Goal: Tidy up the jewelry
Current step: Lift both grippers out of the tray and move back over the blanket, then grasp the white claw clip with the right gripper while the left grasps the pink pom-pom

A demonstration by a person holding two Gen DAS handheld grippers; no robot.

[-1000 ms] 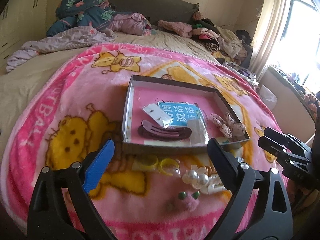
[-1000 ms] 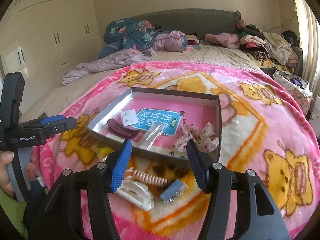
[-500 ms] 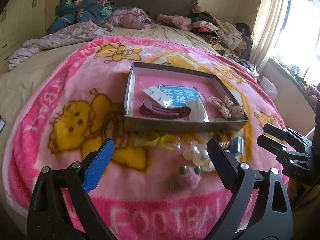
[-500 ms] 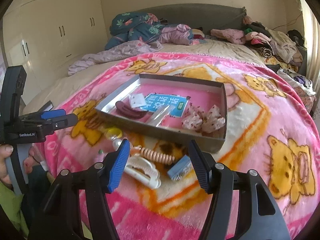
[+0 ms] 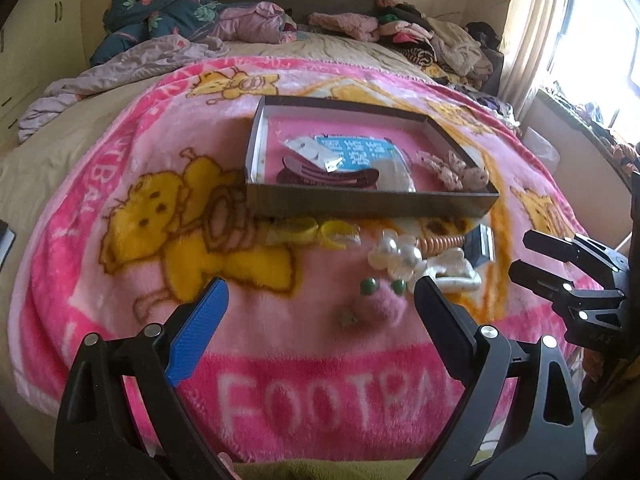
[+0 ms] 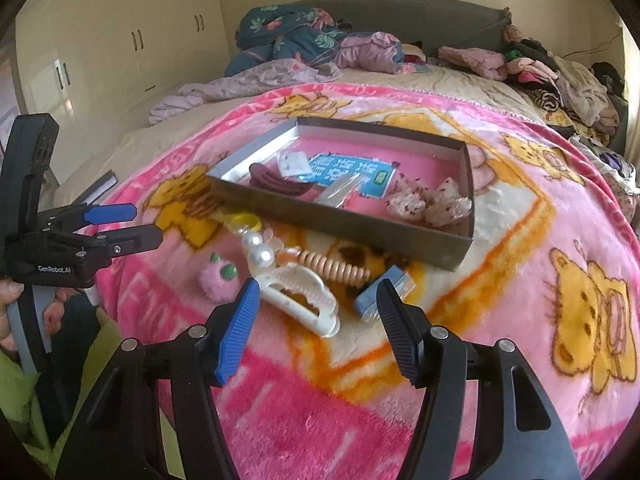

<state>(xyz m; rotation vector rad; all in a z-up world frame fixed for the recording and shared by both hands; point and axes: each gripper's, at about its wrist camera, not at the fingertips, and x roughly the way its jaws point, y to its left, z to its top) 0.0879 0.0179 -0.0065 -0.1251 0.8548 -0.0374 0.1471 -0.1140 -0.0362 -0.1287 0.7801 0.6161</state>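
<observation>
While the box sat on the pink blanket as the landmark, most of the loose jewelry lay just outside its near wall. Inside the box: a dark maroon hair clip at the left end, a small white card partly over it, a blue printed packet in the middle, a clear flat sleeve leaning toward the near wall, and a speckled pink fabric bow at the right end.

Outside, touching or almost touching the near wall: two yellow rings side by side near the left half. Further out from the wall: a pearl cluster piece, a peach coil hair tie, a white claw clip and a small blue comb clip below the box's right half. A fuzzy pink ball with two green dots lay farthest from the box, left of the claw clip.

Right gripper hovered over the claw clip and blue comb clip, jaws spread, nothing between the pads. Left gripper hovered on the near side of the fuzzy ball, jaws spread wide, nothing pinched.

Beyond the box's far wall: piled clothes and a floral duvet at the headboard. White wardrobe doors stood left of it.
</observation>
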